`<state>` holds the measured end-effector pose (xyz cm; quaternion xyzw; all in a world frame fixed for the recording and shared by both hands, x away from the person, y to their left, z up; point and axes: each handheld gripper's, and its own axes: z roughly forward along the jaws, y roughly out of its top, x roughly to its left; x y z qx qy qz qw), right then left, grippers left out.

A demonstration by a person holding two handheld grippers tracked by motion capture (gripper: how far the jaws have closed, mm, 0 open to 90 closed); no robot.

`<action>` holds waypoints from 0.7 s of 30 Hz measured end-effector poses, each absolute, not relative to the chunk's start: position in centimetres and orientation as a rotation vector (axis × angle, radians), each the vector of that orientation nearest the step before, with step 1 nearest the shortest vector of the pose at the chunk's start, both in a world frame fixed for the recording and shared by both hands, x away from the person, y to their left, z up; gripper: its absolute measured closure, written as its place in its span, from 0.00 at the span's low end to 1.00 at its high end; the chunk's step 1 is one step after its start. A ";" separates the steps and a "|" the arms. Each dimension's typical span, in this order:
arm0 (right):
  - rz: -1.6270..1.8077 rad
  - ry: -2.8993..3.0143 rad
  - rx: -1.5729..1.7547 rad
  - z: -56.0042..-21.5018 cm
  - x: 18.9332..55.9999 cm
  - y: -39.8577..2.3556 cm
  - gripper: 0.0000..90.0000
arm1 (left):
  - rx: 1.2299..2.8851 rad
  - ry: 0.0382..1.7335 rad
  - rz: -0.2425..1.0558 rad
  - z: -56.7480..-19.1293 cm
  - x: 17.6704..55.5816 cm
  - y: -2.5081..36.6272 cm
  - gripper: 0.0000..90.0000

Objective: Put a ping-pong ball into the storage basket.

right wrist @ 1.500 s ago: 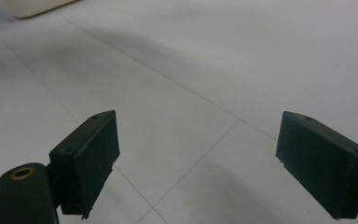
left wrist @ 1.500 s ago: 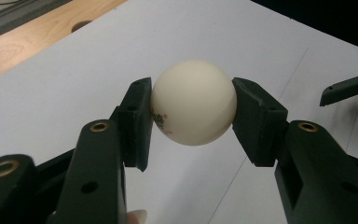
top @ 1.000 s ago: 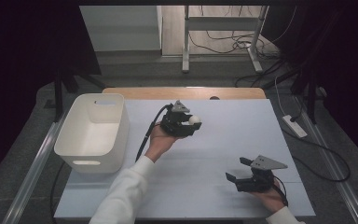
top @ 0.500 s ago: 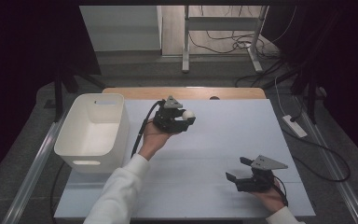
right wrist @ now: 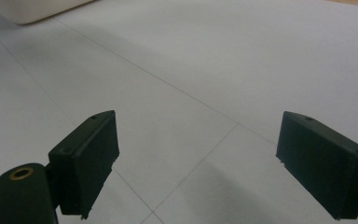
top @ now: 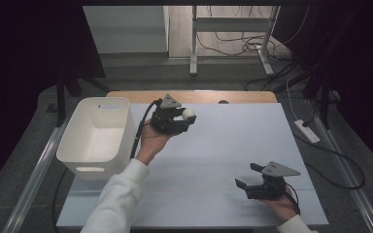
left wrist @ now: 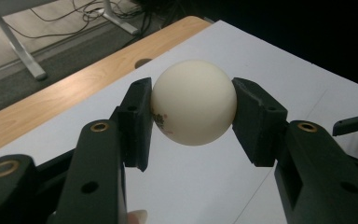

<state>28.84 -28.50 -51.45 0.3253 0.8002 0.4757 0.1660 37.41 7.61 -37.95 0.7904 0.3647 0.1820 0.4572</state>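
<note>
The left gripper (top: 187, 118), with the white ball (top: 189, 113) clamped between its jaws, has been carried leftward and farther up the table toward the white bin (top: 97, 133); the ball's seat between the jaw pads is unaltered.

I see a small white ball (left wrist: 193, 102), smooth and round with a bit of dark print low on one side, pinched between both jaws of my left gripper (left wrist: 191, 116) and lifted clear of the white table (top: 233, 145).
</note>
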 end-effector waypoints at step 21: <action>1.356 2.275 0.928 -51.4 28.8 -28.5 0.14 | 1.906 0.956 0.515 -36.3 36.4 10.9 0.56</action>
